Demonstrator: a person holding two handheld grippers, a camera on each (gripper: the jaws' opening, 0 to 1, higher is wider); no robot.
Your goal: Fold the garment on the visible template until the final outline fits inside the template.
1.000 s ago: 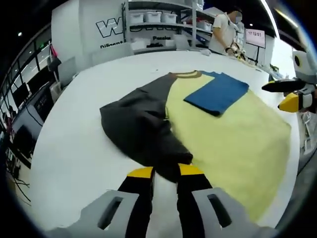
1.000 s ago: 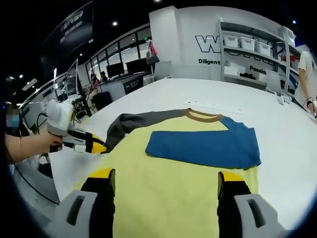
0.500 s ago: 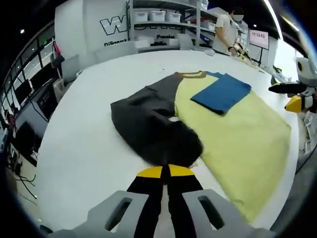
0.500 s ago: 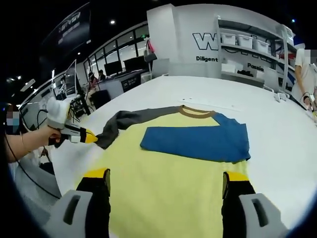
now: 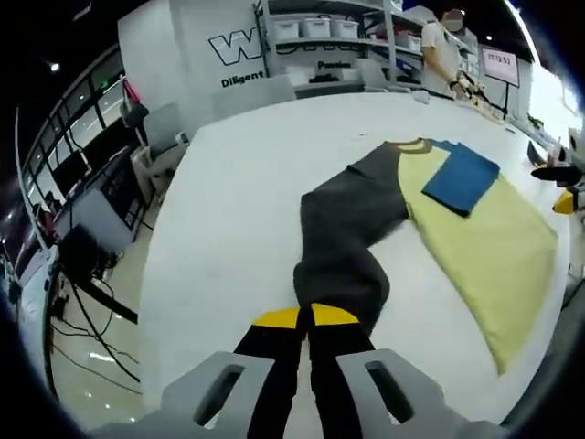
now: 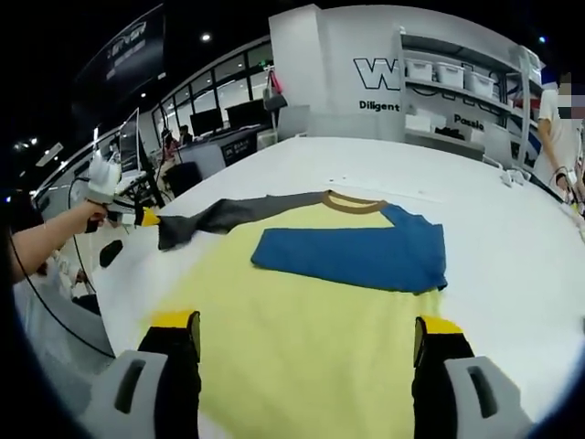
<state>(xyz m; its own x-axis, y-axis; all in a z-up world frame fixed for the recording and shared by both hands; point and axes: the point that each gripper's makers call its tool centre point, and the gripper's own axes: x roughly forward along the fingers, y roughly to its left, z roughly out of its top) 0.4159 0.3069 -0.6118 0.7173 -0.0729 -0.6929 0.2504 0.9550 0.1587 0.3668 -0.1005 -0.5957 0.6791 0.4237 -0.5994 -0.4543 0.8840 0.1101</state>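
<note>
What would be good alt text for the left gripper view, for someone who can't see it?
The left gripper, jaws shut, pinches the cuff of the grey sleeve and holds it stretched out from the yellow shirt on a white table. The blue sleeve lies folded across the shirt's chest.

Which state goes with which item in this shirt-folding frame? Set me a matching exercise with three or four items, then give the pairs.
Items:
1. blue sleeve
2. grey sleeve
3. left gripper
4. right gripper

States:
A. jaws wide apart, over the yellow body of the shirt
B. folded across the chest
C. stretched straight out to the side
D. jaws shut on a sleeve end

Pairs: 1-B, 2-C, 3-D, 4-A
</note>
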